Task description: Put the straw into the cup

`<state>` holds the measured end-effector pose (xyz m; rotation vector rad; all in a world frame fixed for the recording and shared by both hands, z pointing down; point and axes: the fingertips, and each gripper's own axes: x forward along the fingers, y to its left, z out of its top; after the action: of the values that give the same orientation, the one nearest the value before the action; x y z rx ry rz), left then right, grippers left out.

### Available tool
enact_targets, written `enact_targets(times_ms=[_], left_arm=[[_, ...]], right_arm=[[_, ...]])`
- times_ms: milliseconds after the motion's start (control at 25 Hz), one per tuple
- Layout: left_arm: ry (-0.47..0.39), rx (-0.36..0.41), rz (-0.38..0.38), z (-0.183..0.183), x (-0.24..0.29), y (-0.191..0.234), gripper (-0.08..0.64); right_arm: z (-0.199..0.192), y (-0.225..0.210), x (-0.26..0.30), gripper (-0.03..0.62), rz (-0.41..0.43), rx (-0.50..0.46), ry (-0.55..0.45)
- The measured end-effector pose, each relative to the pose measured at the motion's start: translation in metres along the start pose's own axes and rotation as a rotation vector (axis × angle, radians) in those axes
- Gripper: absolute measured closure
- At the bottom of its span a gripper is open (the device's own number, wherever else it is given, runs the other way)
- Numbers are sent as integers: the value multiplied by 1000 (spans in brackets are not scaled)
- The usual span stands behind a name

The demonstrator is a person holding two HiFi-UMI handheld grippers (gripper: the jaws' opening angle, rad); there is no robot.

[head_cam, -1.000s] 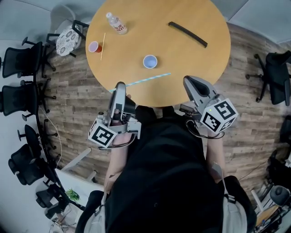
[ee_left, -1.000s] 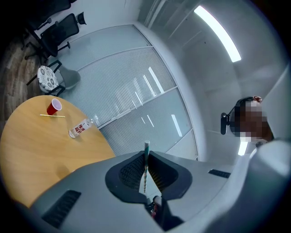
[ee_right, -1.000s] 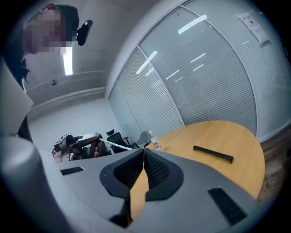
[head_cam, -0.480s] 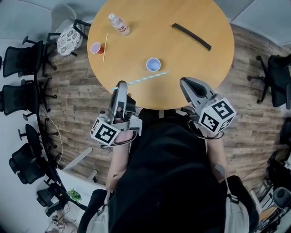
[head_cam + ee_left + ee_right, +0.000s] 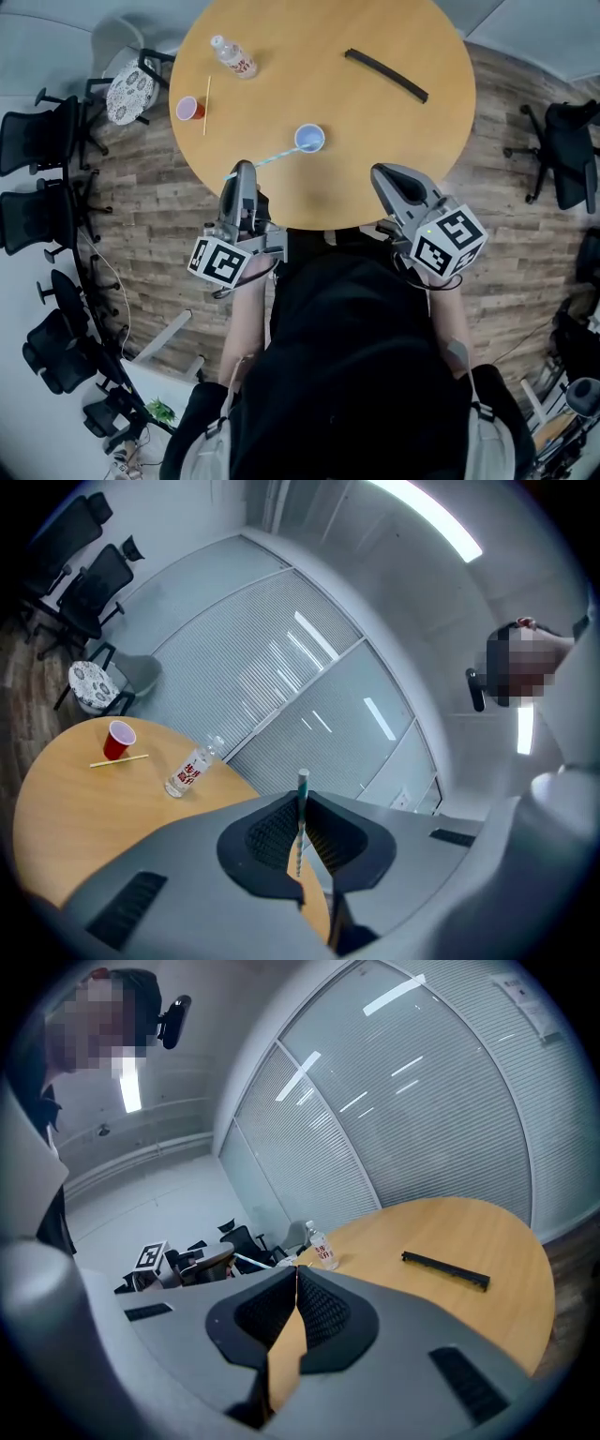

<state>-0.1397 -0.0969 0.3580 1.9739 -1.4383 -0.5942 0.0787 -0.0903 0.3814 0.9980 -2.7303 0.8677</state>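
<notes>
Round wooden table (image 5: pixel 375 141) below, and the left hand-held gripper (image 5: pixel 242 169) at its near edge clamps the striped straw (image 5: pixel 269 158), which runs up-right, far tip reaching the blue cup (image 5: pixel 309 138). Only the left gripper view shows pads pinching it. Right hand-held gripper (image 5: pixel 383 172) hangs shut on nothing over the rim. Open wood surrounds the cup.

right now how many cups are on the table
2. A red cup stands near the table's left edge; a pale blue cup stands near the middle, by the far end of the straw. None seems hidden.
</notes>
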Motion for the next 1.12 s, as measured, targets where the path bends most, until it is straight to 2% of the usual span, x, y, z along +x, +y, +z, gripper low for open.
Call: enact_targets(times_ms=[240,440,640,1120], left_arm=[[21,76,47,-14,12,26,528],[47,65,85,-32,19,48,528],[74,97,88,-49,29,67,528],[174,165,148,-90,40,101,528]], right_arm=[[-5,-7,-7,574,-34,18,12],[-9,-8,-12,575,-46,13,19],[-12,-9,-16,575,-69,22,22],[-26,-15,-29,575,-101,41,44]])
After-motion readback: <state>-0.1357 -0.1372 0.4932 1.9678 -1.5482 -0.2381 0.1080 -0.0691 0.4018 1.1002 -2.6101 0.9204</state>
